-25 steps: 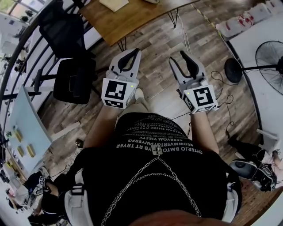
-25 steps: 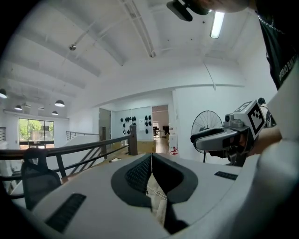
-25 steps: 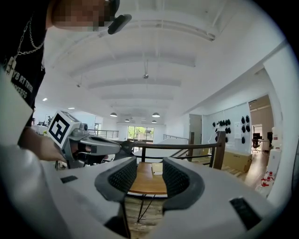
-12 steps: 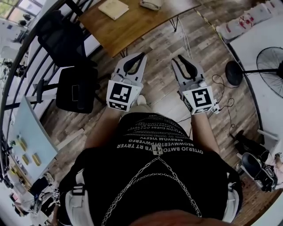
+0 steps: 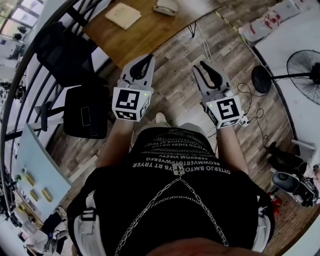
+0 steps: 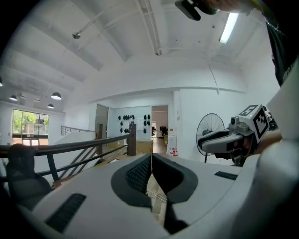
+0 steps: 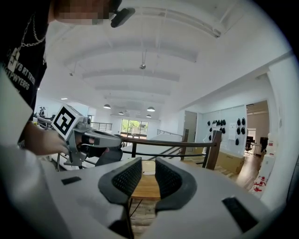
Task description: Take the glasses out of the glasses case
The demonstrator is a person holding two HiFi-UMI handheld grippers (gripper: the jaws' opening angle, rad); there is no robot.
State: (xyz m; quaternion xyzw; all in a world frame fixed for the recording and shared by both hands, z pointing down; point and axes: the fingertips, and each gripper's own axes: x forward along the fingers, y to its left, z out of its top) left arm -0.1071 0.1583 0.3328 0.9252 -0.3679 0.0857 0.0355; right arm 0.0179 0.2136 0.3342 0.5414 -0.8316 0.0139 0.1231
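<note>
Starting with the largest element, the first reader asks: what fills the head view?

Second reader: A wood-plank floor (image 5: 185,45) spans the frame. The person (image 5: 175,200), in a black printed shirt with a chain, stands on it and takes up the lower half. A wooden table (image 5: 145,32) occupies the top of the view. A black office chair (image 5: 82,107) stands to the table's left, and a pedestal fan (image 5: 305,65) stands at the far right.

First reader: How are the two hand-held grippers arranged?

Second reader: Both are held out in front of the person, side by side and apart, pointing toward the table. The left gripper (image 5: 147,57) has its jaws closed tip to tip, with nothing between the pads. The right gripper (image 5: 201,65) has just been closing its jaws. They stand partly apart with nothing between them, and in the right gripper view the tabletop shows through the gap.

First reader: Where does the task's object lie?

Second reader: Two small items rest on the table. A beige pad (image 5: 122,15) lies toward the left end. The glasses case (image 5: 165,6), a pale rounded object, lies to the pad's right at the top edge of the head view. It is apart from the pad and well apart from both grippers.
</note>
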